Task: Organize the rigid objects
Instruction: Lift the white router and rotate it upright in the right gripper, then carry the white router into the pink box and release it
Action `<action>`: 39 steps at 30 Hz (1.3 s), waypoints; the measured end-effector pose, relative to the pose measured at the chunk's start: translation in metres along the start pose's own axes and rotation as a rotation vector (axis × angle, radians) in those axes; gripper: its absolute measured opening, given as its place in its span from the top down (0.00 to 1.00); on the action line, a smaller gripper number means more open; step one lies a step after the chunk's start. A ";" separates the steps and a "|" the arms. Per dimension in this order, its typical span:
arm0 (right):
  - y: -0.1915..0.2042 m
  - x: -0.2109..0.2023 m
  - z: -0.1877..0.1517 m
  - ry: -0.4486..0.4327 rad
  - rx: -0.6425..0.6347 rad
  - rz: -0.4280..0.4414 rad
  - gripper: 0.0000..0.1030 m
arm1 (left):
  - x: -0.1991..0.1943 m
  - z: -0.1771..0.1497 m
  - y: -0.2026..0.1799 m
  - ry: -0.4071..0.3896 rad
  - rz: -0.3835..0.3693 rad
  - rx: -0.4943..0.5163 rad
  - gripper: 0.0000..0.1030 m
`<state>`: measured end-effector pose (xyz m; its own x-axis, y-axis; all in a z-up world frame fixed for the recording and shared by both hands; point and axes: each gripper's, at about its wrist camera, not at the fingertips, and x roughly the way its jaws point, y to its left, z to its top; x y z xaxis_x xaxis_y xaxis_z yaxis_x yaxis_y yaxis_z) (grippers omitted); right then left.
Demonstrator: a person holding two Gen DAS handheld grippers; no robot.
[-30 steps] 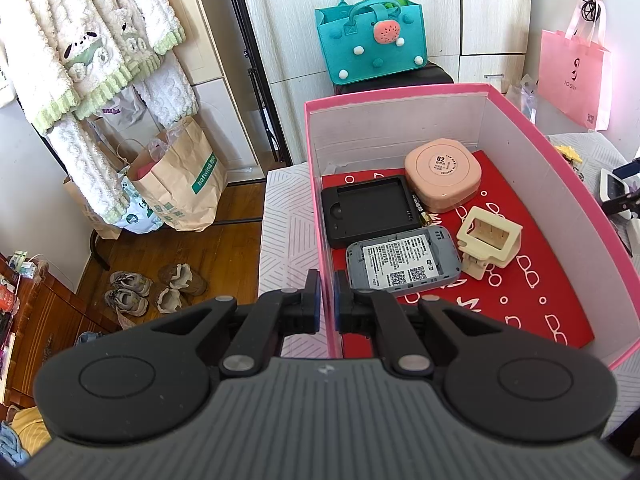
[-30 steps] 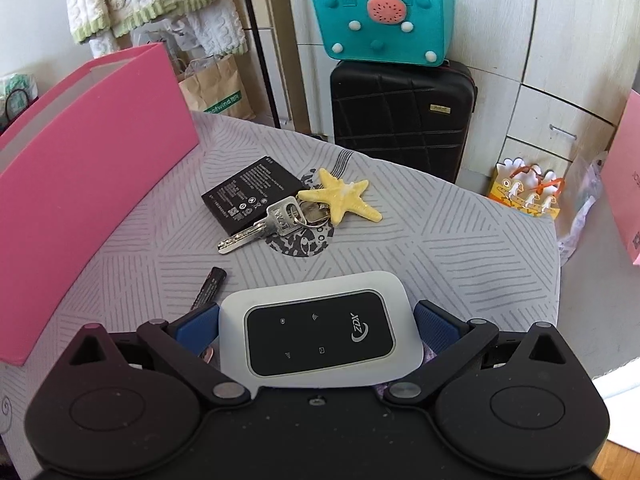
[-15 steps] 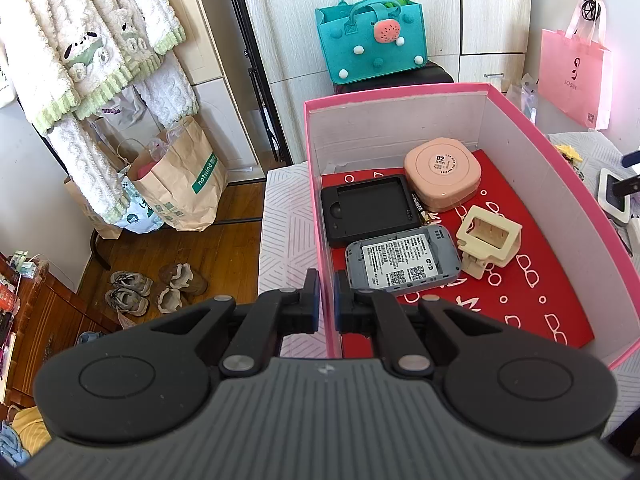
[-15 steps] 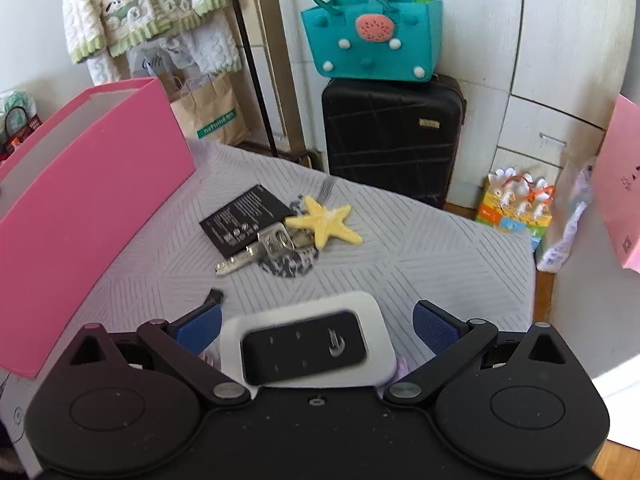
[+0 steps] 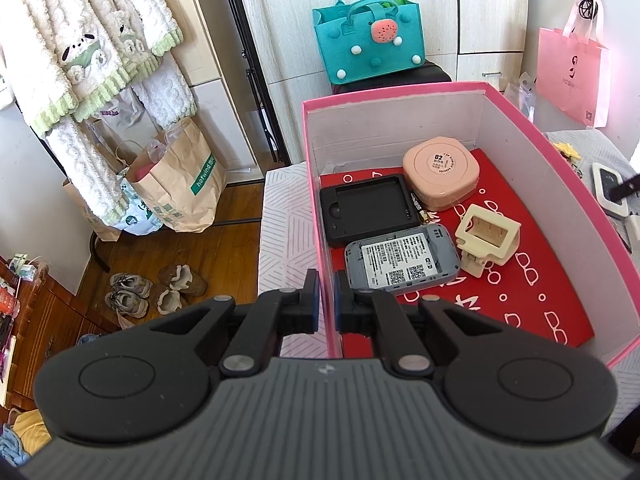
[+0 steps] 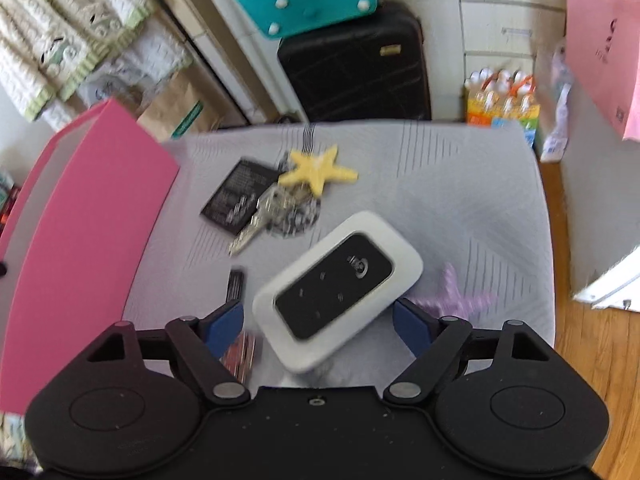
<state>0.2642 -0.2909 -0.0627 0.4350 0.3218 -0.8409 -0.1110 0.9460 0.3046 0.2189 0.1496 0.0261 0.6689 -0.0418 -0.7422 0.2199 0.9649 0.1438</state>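
Blurred white router (image 6: pixel 338 290), keys (image 6: pixel 262 216) smeared

Bright daylight, left wrist view sharp, right wrist view smeared by motion blur, fisheye bending at edges, pink glare upper right, soft shadows
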 end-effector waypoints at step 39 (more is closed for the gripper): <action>0.115 -0.071 -0.011 -0.337 -0.369 -0.063 0.35 | -0.001 0.001 0.005 0.030 -0.047 0.063 0.95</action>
<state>0.2102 -0.2044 0.0274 0.7085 0.2908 -0.6430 -0.3572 0.9336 0.0287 0.2201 0.1540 0.0278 0.6354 -0.0783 -0.7682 0.2954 0.9438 0.1482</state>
